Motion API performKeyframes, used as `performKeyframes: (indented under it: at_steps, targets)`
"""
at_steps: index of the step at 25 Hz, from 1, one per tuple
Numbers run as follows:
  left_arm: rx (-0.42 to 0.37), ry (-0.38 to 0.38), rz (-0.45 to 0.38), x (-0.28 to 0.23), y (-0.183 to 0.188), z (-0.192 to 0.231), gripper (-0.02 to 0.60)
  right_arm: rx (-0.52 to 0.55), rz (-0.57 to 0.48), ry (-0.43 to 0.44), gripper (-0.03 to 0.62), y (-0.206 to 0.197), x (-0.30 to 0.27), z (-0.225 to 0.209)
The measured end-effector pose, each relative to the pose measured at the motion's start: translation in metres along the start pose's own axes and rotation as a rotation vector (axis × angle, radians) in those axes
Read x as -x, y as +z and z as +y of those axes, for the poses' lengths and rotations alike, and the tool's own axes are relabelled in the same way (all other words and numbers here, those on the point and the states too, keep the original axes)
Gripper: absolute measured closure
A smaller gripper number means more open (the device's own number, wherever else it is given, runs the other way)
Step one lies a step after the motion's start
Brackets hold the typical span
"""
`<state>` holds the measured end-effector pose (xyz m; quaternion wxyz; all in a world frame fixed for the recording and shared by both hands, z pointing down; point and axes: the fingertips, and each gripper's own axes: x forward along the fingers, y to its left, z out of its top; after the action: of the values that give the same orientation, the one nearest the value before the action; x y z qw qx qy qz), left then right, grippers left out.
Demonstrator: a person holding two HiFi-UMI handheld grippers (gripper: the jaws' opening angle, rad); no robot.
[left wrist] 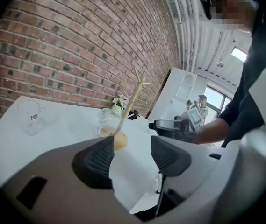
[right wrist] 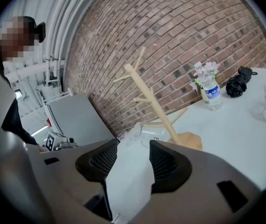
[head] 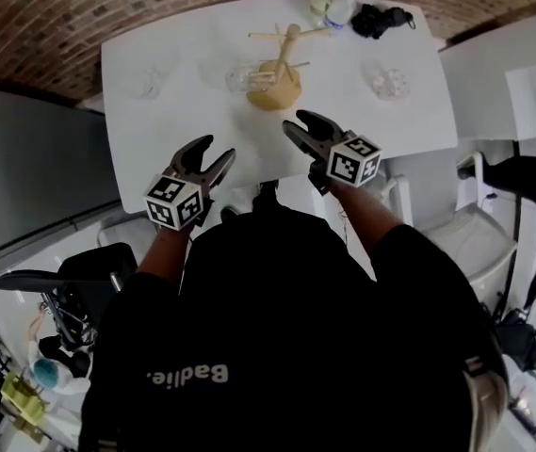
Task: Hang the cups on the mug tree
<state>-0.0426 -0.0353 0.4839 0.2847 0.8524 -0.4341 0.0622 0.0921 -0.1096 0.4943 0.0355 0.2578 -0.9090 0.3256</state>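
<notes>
Now the left gripper (head: 215, 152) and right gripper (head: 299, 121) both gape empty, with the mug tree (head: 283, 64) and cups (head: 246, 78) ahead of their fingers (head: 195, 156).

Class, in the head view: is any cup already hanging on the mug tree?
No, the mug tree has bare pegs, and the nearest glass cup rests on the table beside its base.
</notes>
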Motion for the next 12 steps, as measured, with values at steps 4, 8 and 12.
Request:
performKeyframes:
  at_steps: [4,8,12]
  targets:
    - [-0.017,-0.037,-0.038,0.031,0.004,-0.034,0.362,0.07,-0.013,-0.013,0.379,-0.009,0.01,0.05]
    - [-0.064,-0.071,-0.087,0.063,0.02,-0.056,0.426,0.168,-0.011,0.017,0.44,-0.017,0.019,0.105]
    - [-0.069,-0.082,-0.129,0.089,0.027,-0.073,0.547,0.256,0.006,0.049,0.522,-0.022,0.03,0.151]
